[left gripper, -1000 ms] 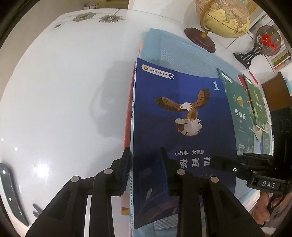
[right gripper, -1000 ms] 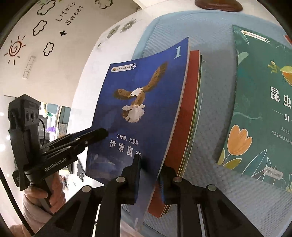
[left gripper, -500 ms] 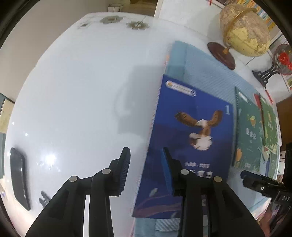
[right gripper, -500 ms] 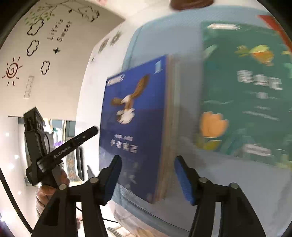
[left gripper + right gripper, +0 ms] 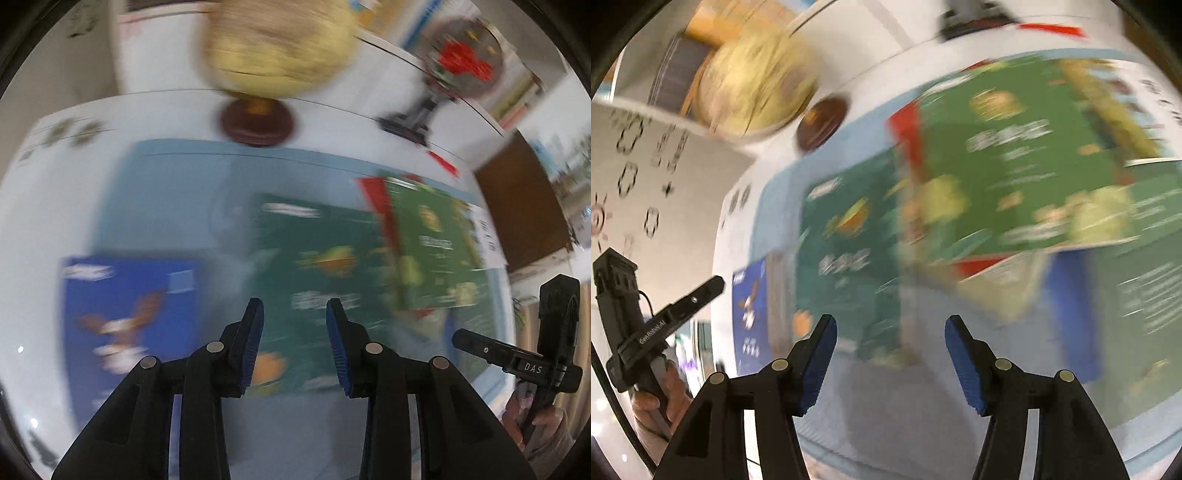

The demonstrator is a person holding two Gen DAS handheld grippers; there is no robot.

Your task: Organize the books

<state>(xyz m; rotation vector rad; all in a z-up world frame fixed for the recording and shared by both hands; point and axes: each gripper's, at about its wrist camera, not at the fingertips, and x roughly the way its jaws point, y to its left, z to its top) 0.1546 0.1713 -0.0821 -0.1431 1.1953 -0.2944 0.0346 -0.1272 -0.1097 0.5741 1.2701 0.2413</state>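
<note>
Both frames motion-blurred. Left gripper (image 5: 294,343) released, empty; right gripper (image 5: 890,363) released, empty. Blue book (image 5: 129,325) flat near-left; dark green book (image 5: 317,288) on mat centre, likely next. Approach near edge low, jaws wide, slow down first.

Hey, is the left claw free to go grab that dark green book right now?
Probably yes. The left claw is open and empty, aimed at the dark green book, which lies flat with nothing between them. Motion blur hides its near edge, and a lighter green book overlaps its right side.

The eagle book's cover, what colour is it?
Deep blue; the eagle book shows best in the left wrist view.
</note>
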